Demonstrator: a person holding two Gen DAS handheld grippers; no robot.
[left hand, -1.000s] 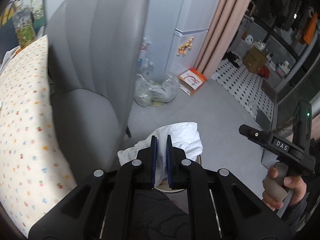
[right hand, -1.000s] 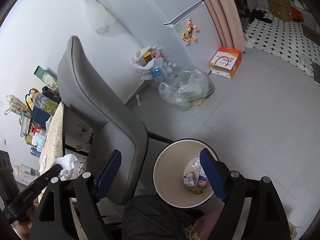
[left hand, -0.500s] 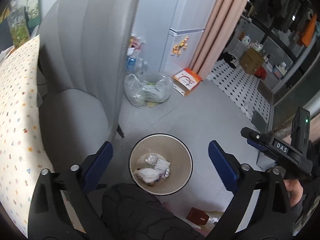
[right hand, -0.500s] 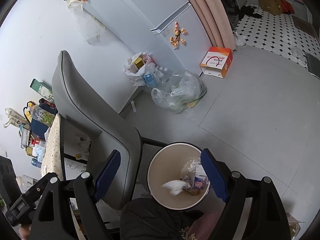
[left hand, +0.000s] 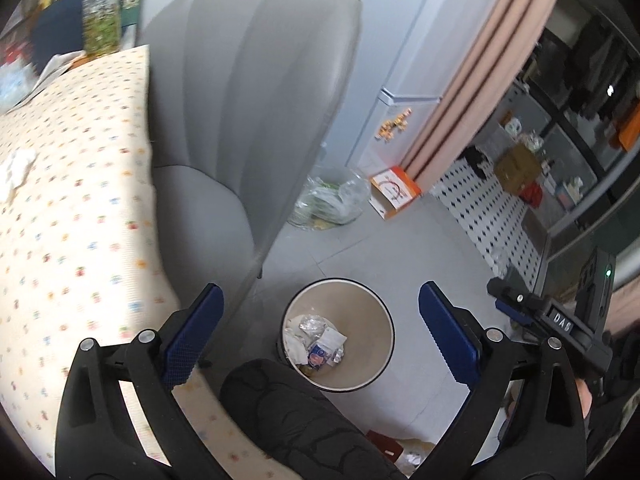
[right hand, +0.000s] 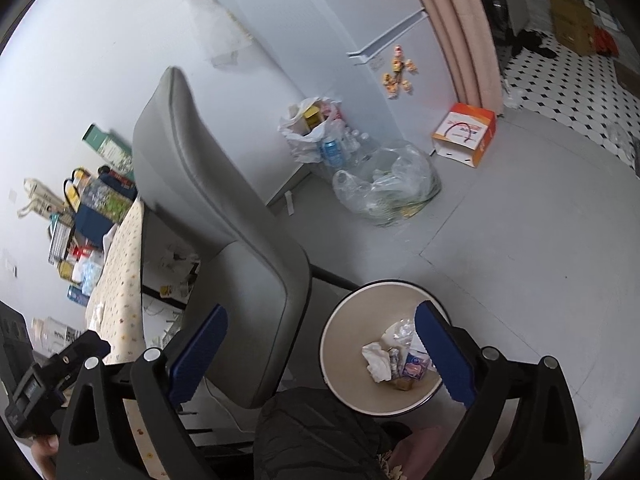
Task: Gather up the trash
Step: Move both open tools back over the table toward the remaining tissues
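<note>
A round beige waste bin (left hand: 380, 312) stands on the grey floor beside a grey chair (left hand: 248, 100), with wrappers and crumpled tissue (left hand: 316, 344) at its bottom. My left gripper (left hand: 320, 340) hangs above the bin, open and empty. In the right wrist view the same bin (right hand: 344, 340) holds a white tissue (right hand: 378, 360). My right gripper (right hand: 320, 356) hovers over the bin's edge; its jaws are opening, with nothing between them. Another crumpled white tissue (left hand: 16, 168) lies on the flower-patterned tablecloth (left hand: 80, 220) at far left.
A clear plastic bag (right hand: 384, 188), a white bag of bottles (right hand: 316, 132) and an orange-and-white box (right hand: 464, 132) sit on the floor by the fridge (right hand: 400, 20). A person's dark-clad knee (left hand: 288, 412) is below both grippers. Bottles and packets crowd the table's far end (right hand: 92, 208).
My left gripper went from shut on a white tissue to wide open; the tissue dropped into the bin. The left view has swung towards the table. The right jaws widened slightly.
</note>
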